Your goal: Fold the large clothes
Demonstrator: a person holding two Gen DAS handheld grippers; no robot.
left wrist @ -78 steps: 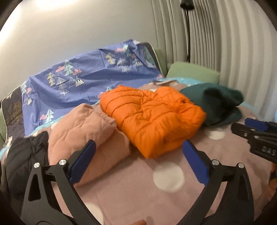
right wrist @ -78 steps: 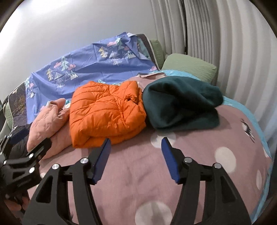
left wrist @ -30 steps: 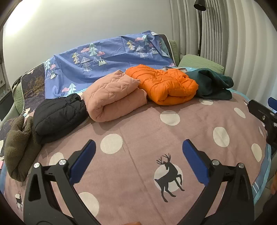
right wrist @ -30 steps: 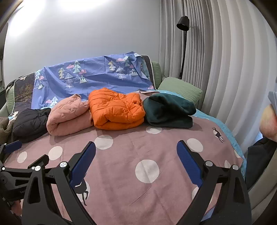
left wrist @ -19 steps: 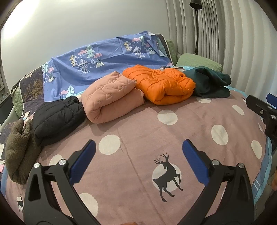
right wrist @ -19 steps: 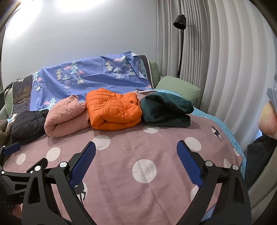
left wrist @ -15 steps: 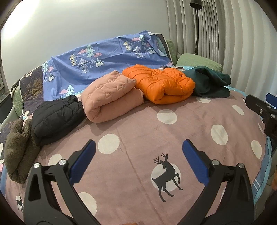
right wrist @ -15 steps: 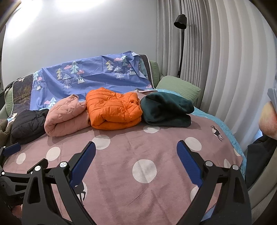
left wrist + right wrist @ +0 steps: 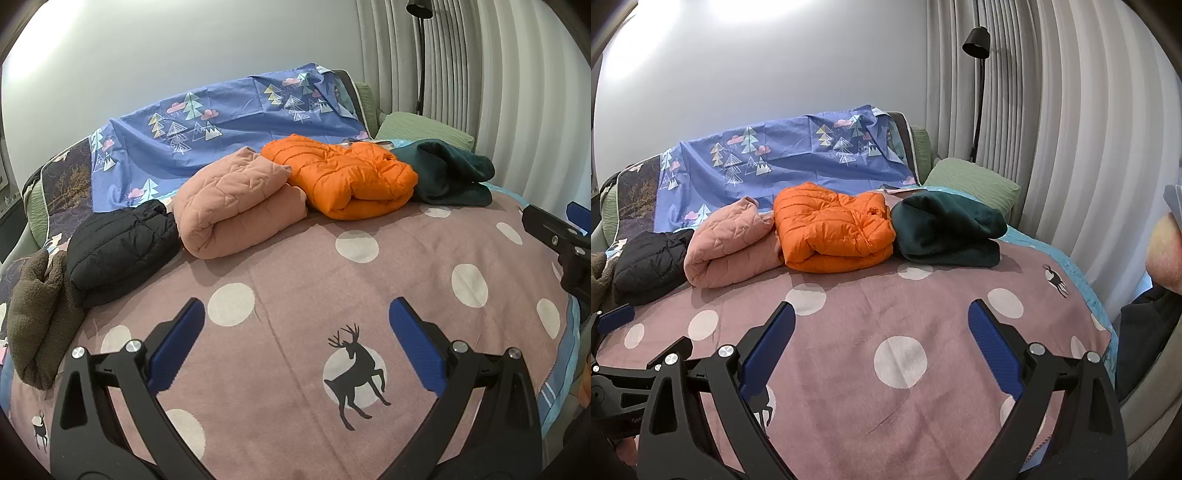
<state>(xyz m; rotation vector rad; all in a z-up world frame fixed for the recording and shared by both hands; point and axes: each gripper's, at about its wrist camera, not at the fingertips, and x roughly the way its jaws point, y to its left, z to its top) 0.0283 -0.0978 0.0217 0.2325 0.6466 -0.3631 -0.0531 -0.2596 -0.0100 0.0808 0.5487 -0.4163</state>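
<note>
Pink dotted bedspread (image 9: 295, 266) with white circles and a black deer print covers the whole bed under me. Behind it, blue tree-print sheet (image 9: 229, 122) draped up against the wall. Grey pleated curtain (image 9: 1071, 129) on the right, black floor lamp (image 9: 976, 44) in front of it, green pillow (image 9: 971, 182) at its foot.

Folded clothes sit in a row along the far side of the bed, each touching the next. From my left: olive fleece bundle (image 9: 33, 317) at the bed's edge, black puffer jacket (image 9: 118, 247), pink quilted jacket (image 9: 236, 206), orange puffer jacket (image 9: 343, 181), dark green fleece (image 9: 447, 173). Same row from the right wrist view: pink (image 9: 727, 251), orange (image 9: 831, 232), dark green (image 9: 945, 230), black (image 9: 650, 266). All folded, none in my grip.

My left gripper (image 9: 295, 347) hovers over the near part of the bedspread, jaws spread wide, nothing between the blue pads. My right gripper (image 9: 881, 343) is beside it, also spread wide and empty, above a white dot. Both well apart from the clothes row. Each gripper shows at the edge of the other's view.
</note>
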